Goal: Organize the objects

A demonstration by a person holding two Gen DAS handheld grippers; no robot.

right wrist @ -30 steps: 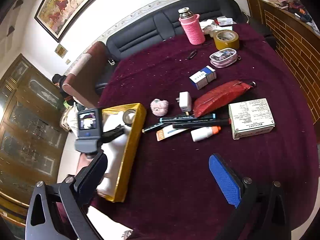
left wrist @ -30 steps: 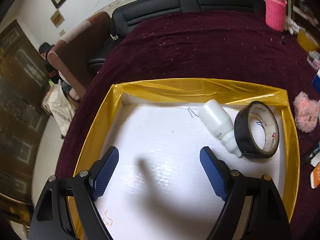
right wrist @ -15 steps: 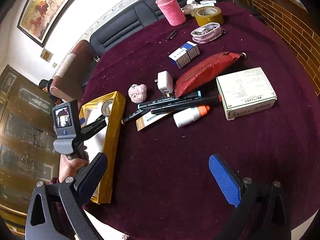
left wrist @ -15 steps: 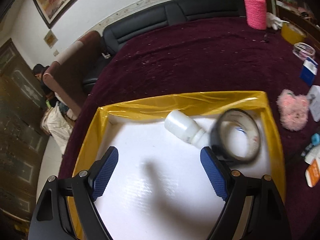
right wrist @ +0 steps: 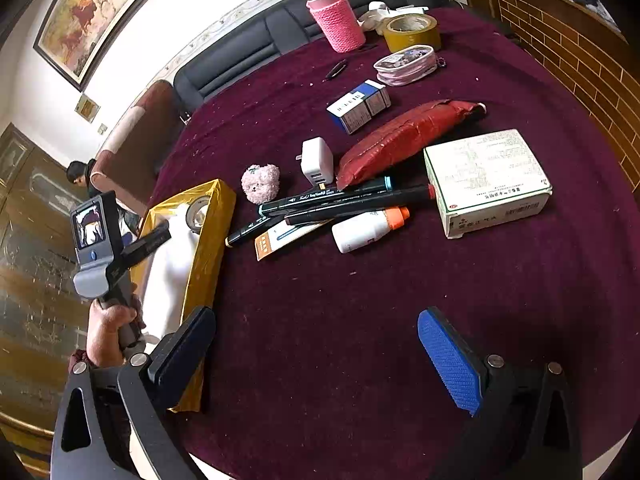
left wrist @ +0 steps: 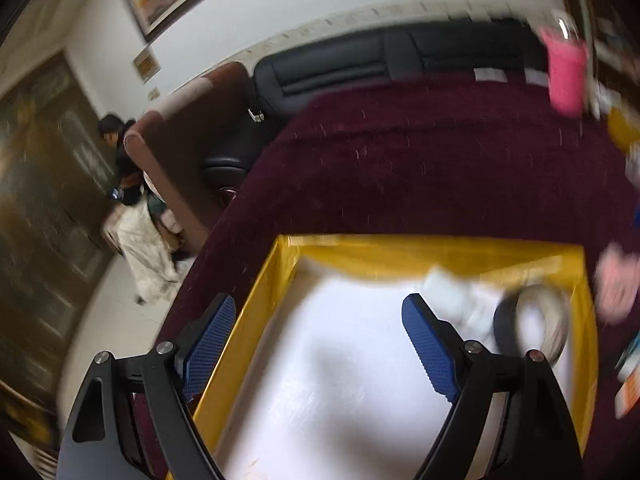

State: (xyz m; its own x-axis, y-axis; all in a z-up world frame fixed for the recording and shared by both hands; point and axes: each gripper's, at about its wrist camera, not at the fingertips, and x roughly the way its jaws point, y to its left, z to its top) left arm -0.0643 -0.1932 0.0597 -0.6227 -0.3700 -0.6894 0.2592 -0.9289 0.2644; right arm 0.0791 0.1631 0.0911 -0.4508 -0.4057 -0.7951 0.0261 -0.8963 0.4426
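Note:
A gold-rimmed box (left wrist: 440, 248) with a white floor holds a white bottle (left wrist: 452, 288) and a black tape roll (left wrist: 532, 328) at its far right; the left wrist view is blurred. My left gripper (left wrist: 320, 344) is open and empty over the box's left edge; the right wrist view shows it above the box (right wrist: 208, 224). My right gripper (right wrist: 320, 356) is open and empty above the maroon cloth. Ahead of it lie black markers (right wrist: 340, 200), a white bottle with an orange cap (right wrist: 368, 228), a white carton (right wrist: 488, 180), a red pouch (right wrist: 404, 136), a white charger (right wrist: 318, 160) and a pink pompom (right wrist: 260, 182).
Farther back stand a blue-white box (right wrist: 360, 106), a clear pouch (right wrist: 404, 64), a yellow tape roll (right wrist: 412, 32) and a pink-sleeved bottle (right wrist: 338, 20). An orange-white card (right wrist: 288, 236) lies under the markers. A black sofa (right wrist: 248, 52) and a brick wall (right wrist: 580, 48) border the table.
My left gripper has swung left and back, so the box and its contents sit further right in its view. My right gripper moved forward and lower toward the cluttered items.

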